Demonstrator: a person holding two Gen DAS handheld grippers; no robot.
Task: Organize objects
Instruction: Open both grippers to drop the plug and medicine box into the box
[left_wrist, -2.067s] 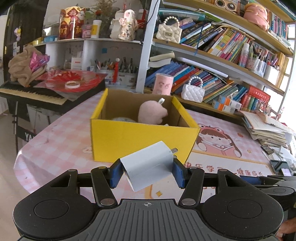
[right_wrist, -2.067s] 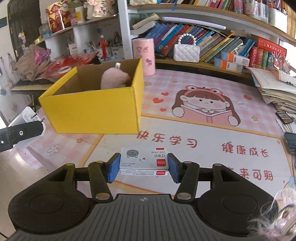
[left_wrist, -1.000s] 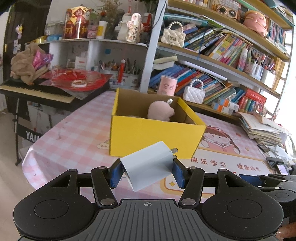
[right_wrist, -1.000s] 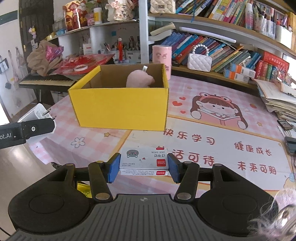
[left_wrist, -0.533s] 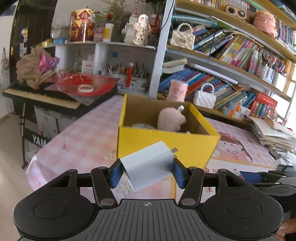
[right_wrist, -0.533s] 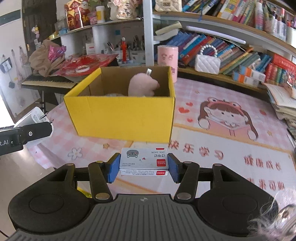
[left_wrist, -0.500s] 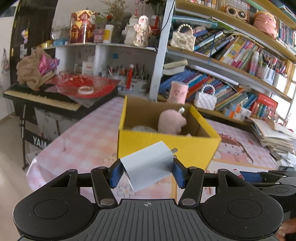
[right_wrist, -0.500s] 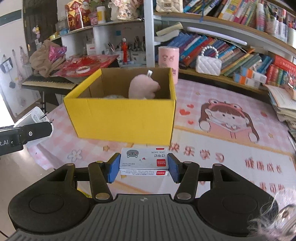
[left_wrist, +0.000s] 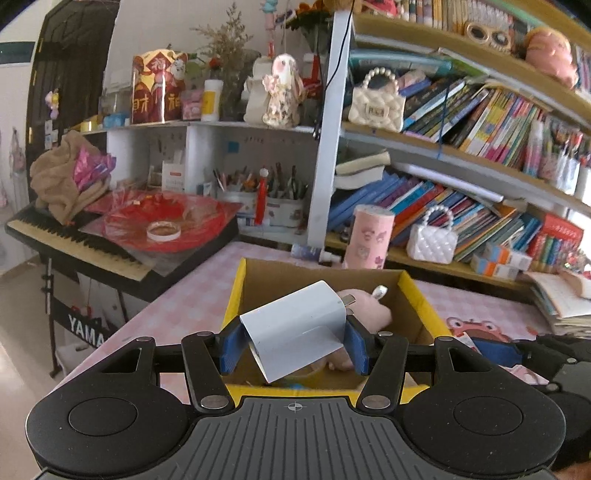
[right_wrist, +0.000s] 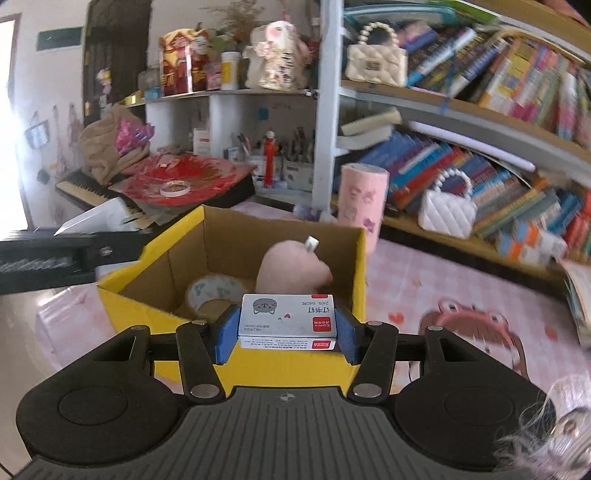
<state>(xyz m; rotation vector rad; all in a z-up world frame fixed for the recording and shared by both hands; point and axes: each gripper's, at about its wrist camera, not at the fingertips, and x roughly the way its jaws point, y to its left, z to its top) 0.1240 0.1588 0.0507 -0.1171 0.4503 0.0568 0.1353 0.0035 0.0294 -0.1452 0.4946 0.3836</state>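
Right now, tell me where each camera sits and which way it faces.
Left wrist: on the left gripper, facing along its fingers into the yellow box and bookshelves; own gripper shows, shut on a white charger.
Right wrist: on the right gripper, facing the same box's near corner; own gripper shows, shut on a staples box, with the left gripper at the left edge.
Shared: yellow box, pink plush, pink cylinder.

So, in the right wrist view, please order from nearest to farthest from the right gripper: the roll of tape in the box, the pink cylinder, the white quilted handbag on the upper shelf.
1. Clear roll of tape, inside the yellow cardboard box, just ahead of the fingers.
2. Pink cylinder, upright behind the box.
3. White quilted handbag, high on the bookshelf.
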